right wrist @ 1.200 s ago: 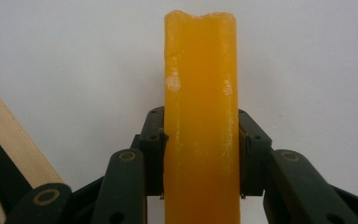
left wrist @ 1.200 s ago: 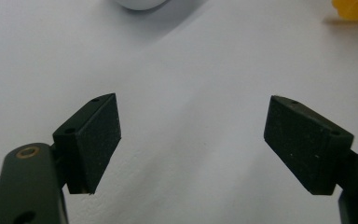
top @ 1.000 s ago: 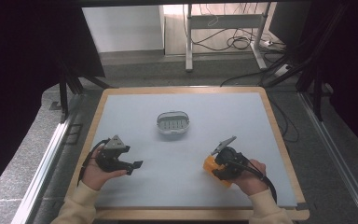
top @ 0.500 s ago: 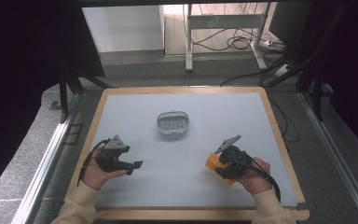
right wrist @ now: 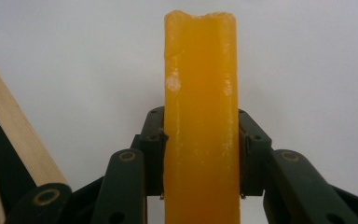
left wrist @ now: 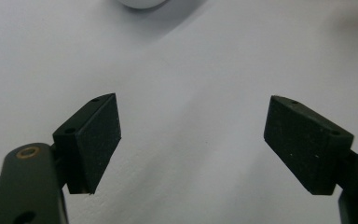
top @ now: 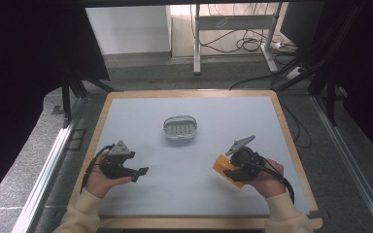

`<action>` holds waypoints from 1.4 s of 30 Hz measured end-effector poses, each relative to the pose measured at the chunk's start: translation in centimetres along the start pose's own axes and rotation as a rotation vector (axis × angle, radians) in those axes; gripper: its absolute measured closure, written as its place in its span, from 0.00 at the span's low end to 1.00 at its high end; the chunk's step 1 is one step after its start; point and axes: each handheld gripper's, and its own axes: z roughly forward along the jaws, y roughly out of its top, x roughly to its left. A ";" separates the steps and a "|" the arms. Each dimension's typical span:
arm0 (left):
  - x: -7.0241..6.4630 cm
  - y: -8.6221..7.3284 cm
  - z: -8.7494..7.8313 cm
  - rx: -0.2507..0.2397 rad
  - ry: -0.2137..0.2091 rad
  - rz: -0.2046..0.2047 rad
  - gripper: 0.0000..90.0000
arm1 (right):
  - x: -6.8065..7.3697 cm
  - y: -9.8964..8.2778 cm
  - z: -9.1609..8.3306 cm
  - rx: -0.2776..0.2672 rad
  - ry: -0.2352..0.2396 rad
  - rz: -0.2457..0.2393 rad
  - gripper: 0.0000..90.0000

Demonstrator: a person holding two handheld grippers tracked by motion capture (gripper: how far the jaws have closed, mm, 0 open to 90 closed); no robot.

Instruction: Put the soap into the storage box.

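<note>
Right gripper (right wrist: 200, 154) pinches translucent orange soap-like bar (right wrist: 200, 116) above the grey mat, near-right. Smooth bar could slip or twist loose. Left gripper (left wrist: 193, 140) spread, empty, well apart from white oval slotted dish (top: 180, 128).

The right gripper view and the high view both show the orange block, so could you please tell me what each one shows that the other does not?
Right gripper view alone: the block's waxy surface and chipped top end, with both black pads pressed flat against its sides.

High view alone: the white dish in the middle of the table, the left gripper with jaws apart on the left, both hands, and the floor with cables beyond.

Both: the orange block clamped in the right gripper, the pale table surface and its wooden edge.
</note>
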 end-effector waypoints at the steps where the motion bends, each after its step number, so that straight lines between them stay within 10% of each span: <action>1: 0.0 0.0 0.0 -0.001 0.001 -0.001 0.21 | -0.1 0.2 0.0 0.001 0.001 -0.008 0.68; 42: -0.1 0.0 0.0 0.001 -0.001 0.008 0.21 | -2.8 5.4 0.9 -0.024 0.045 -0.090 0.68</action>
